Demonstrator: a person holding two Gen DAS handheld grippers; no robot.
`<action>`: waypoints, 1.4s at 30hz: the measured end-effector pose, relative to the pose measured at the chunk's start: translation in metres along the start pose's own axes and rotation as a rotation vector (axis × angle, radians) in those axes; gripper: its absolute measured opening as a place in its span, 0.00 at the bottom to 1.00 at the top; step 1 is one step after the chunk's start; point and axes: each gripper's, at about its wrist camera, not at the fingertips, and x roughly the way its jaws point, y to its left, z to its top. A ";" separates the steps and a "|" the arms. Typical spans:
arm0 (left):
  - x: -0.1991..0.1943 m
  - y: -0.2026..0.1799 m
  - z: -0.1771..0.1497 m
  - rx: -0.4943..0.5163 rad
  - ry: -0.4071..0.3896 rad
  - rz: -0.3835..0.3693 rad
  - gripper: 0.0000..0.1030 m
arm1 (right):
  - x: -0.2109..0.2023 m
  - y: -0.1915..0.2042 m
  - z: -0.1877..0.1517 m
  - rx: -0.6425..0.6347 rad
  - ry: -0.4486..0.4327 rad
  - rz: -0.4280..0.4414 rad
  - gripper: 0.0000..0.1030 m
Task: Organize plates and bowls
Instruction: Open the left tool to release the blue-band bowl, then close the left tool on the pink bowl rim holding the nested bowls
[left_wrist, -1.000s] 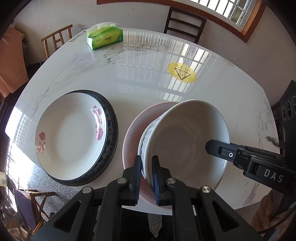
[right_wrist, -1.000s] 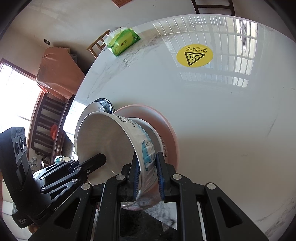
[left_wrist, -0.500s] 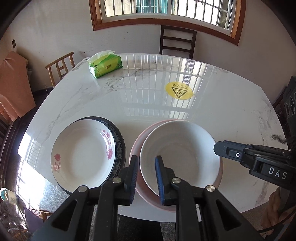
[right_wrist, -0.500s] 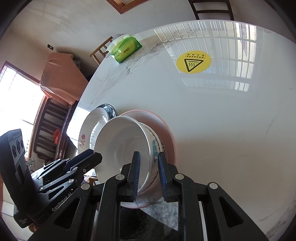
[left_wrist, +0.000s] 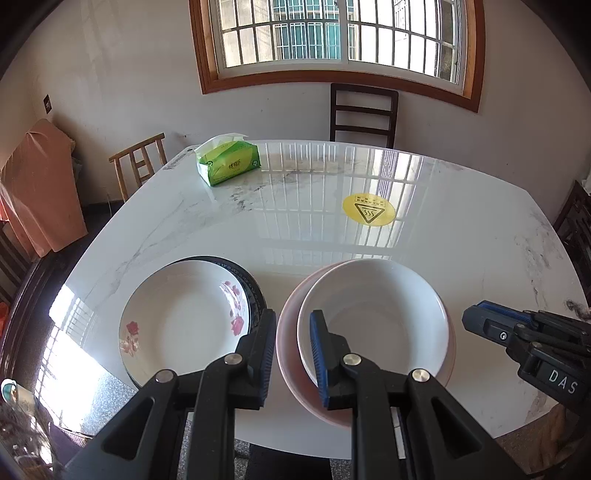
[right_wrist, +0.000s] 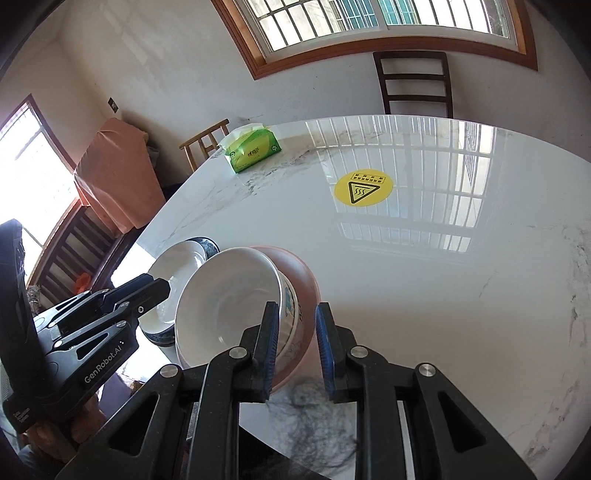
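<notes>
A white bowl (left_wrist: 373, 317) sits level inside a pink bowl (left_wrist: 287, 343) near the front edge of the marble table (left_wrist: 295, 229). To its left a flowered white plate (left_wrist: 181, 321) lies on a dark-rimmed plate (left_wrist: 255, 291). My left gripper (left_wrist: 291, 315) hovers above the bowls' left rim, open, and nothing is gripped. My right gripper (right_wrist: 296, 307) is open a little, drawn back from the white bowl (right_wrist: 229, 306). Through its gap I see the bowl's wall and the pink bowl (right_wrist: 301, 273) farther off. In the left wrist view the right gripper (left_wrist: 476, 314) stands clear of the rim.
A green tissue pack (left_wrist: 229, 164) lies at the far left of the table, and a yellow warning sticker (left_wrist: 368, 209) marks the middle. A dark chair (left_wrist: 364, 110) and a light wooden chair (left_wrist: 138, 162) stand behind. The table's front edge is just beneath both grippers.
A second ago both grippers pinched the tilted white bowl's rim. It now rests level in the pink bowl, and both grippers have let go and pulled back and upward.
</notes>
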 end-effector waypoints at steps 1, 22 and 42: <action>0.001 0.002 -0.001 -0.005 0.002 -0.001 0.19 | 0.001 -0.002 -0.002 0.006 0.000 0.006 0.21; 0.048 0.082 -0.004 -0.343 0.280 -0.382 0.29 | 0.026 -0.029 -0.008 0.092 0.061 0.029 0.27; 0.054 0.064 -0.009 -0.311 0.393 -0.265 0.29 | 0.036 -0.040 -0.006 0.128 0.137 0.016 0.36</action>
